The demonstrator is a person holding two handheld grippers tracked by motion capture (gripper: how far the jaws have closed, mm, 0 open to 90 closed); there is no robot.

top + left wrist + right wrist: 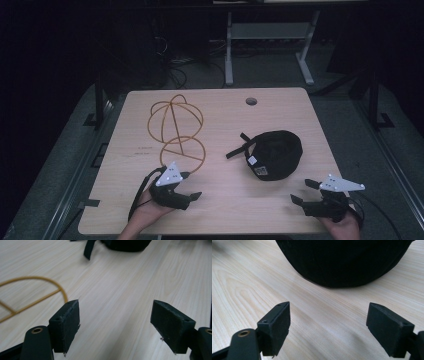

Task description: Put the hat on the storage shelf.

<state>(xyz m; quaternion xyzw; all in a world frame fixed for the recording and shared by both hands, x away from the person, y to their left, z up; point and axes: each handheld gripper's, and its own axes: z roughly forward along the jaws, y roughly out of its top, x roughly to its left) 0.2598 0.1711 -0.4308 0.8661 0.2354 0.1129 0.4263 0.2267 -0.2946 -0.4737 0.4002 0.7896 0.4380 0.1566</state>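
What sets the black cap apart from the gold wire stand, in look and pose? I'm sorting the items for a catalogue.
The black cap is soft, solid dark fabric, while the gold wire stand is a thin, open frame you can see the table through. The cap lies as a low mound with a strap trailing left; the stand shows a dome of hoops above a ring. Both rest on the table, untouched by either gripper.

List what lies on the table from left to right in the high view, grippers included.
left gripper → gold wire frame → black cap → right gripper
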